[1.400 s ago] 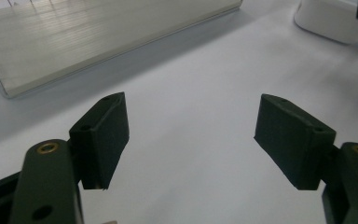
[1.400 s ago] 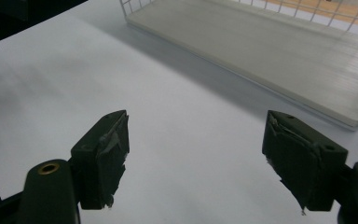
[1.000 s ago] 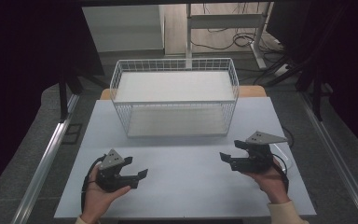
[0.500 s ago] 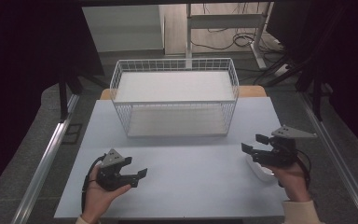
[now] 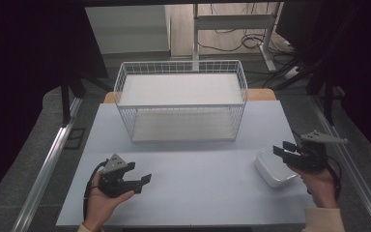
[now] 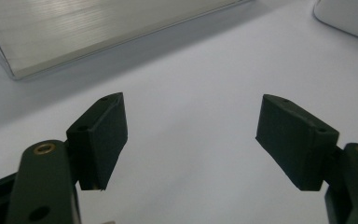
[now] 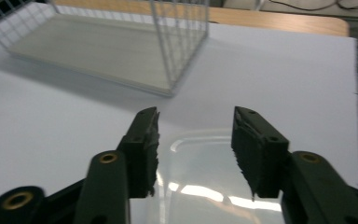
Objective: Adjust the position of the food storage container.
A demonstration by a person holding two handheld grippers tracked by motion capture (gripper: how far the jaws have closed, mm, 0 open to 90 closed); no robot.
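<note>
A shallow white container [image 5: 269,170] sits on the white table [image 5: 198,193] near its right edge. My right gripper [image 5: 278,151] hovers over its right side, pointing left. In the right gripper view the container [image 7: 205,186] lies below the right gripper [image 7: 196,140]. Its jaws have just been closing and stand about half apart, with nothing between the pads. My left gripper [image 5: 143,180] rests in a hand at the front left, open wide. Only bare table lies ahead of the left gripper [image 6: 191,135], and the container [image 6: 349,16] shows far off.
A white wire basket [image 5: 181,105] with a pale board floor stands at the back middle of the table, empty. Its corner [image 7: 177,42] is ahead and left of the right gripper. Bare table lies between the two hands. Metal rails run along both sides.
The right gripper has moved right toward the table's edge and its jaws have narrowed. The white container now shows beneath it. The left gripper has stayed put.
</note>
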